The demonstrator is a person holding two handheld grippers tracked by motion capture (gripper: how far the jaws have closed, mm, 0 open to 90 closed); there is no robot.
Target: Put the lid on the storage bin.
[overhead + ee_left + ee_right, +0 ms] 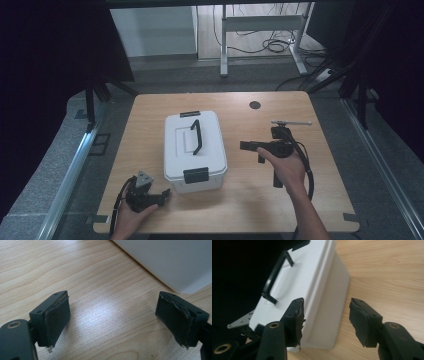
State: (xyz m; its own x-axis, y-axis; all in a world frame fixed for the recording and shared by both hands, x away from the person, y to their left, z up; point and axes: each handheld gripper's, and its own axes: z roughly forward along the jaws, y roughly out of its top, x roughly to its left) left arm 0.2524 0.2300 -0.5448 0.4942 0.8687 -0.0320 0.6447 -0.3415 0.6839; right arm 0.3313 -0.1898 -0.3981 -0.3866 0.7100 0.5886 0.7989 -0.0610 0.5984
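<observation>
1. The white storage box (pixel 194 150) sat near the middle of the wooden table (pixel 150 107), lid on, its black carry handle (pixel 197 136) up on the lid and black latches at the far end and the near end (pixel 196 175).
2. The left gripper (pixel 161 196) lay low at the near left, just beside the box's near left corner; its jaws stood wide apart with nothing between them.
3. The right gripper (pixel 245 145) hovered to the right of the box, pointing left at its long side, jaws likewise spread and empty.
4. Judged from this, the approach was in hand: neither gripper had touched the box yet.
5. The next move likely called for closing in on the latches or the handle, each jaw pair squared to the narrow black part before pinching.
6. The left gripper view showed bare wood between worn pads (pixel 58 317) and a rounded box corner (pixel 172 263) at far right.
7. The right gripper view showed the box's side wall (pixel 332 307) and raised handle (pixel 275 277), which the high view flattened.
</observation>
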